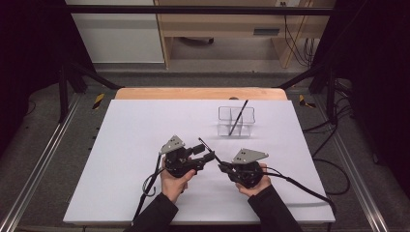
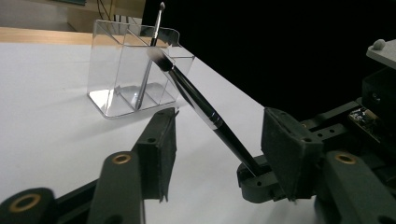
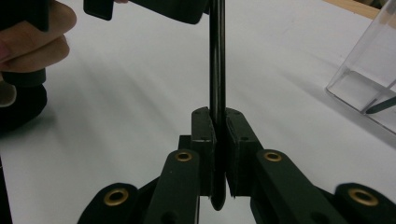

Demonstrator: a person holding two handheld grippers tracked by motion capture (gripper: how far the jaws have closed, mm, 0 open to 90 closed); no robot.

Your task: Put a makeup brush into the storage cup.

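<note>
The right gripper [image 1: 223,167] has its jaws clamped tight on the lower end of a black makeup brush [image 3: 217,70], whose handle runs straight up between the two pads in the right gripper view. The left gripper [image 1: 205,151] stands half open, one jaw on each side of the same brush; in the left gripper view both pads stand clear of the handle, with the brush passing through the gap. On the white table [image 1: 135,145] the two grippers meet near the middle, close to the person's edge, tips almost touching. Behind them, well apart, stands a clear plastic organiser [image 2: 135,70] with several compartments, and a second thin brush [image 2: 152,51] leans upright in one of them. Nothing lies between the grippers and the organiser. The held brush slants up and away from the right gripper's pads: a glossy black handle, a silvery ferrule partway up, and a soft bristle tip [image 2: 159,57] that fades from dark to pale
</note>
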